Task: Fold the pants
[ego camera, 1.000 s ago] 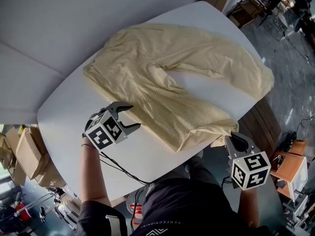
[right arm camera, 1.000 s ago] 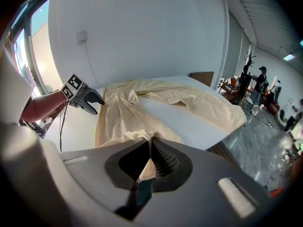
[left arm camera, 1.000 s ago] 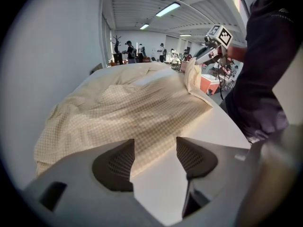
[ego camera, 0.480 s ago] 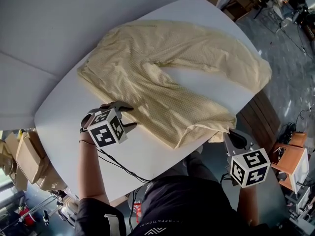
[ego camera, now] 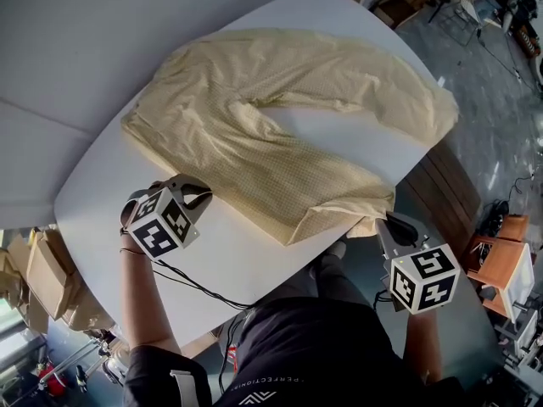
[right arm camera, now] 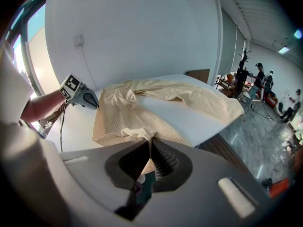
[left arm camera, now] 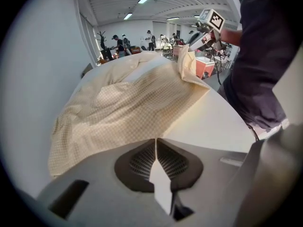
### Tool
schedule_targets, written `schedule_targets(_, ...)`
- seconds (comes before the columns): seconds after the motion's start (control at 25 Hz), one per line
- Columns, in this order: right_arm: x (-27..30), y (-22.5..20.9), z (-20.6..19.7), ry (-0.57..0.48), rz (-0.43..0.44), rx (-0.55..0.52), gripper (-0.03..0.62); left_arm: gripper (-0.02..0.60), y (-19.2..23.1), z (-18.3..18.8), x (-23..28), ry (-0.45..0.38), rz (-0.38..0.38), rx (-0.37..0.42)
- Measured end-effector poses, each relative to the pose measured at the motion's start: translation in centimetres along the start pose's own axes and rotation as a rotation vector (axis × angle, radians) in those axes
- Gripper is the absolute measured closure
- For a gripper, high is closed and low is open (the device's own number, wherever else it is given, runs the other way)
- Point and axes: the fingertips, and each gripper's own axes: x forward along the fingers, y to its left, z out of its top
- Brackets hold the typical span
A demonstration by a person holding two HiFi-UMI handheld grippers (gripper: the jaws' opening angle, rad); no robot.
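Closing just now, the left gripper [ego camera: 206, 197] pinches the edge of the pants [ego camera: 254, 142] lying ahead on the table [ego camera: 102, 193]; the right gripper [ego camera: 387, 222] clamps a leg corner, apparently readying a folding lift.

White table [ego camera: 102, 202], grey tiled floor [ego camera: 501, 142].

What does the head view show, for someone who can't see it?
Yellow checked pants lie spread on a white table, seen from above. The right gripper pinches one leg's hem at the table edge; the left gripper, jaws just closed, grips the pants' side edge.
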Motion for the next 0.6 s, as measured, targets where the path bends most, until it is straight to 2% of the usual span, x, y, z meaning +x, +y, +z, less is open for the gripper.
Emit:
schedule_targets(0.28,-1.4,-2.0,-0.5,-0.047,0.014,0.024,0.589,0.572,2.2,3.2,-1.7,0.001,0.125,-0.07)
schedule_targets(0.44,-2.7,-4.1,-1.1,-0.072,0.028,0.034,0.589,0.572,3.1,4.7,-2.0,0.049,0.177,-0.099)
schedule_targets(0.6,-3.9,-6.4,-1.4,-0.104,0.05,0.044,0.589,0.572,4.8,7.2,-2.8,0.083,0.262,-0.148)
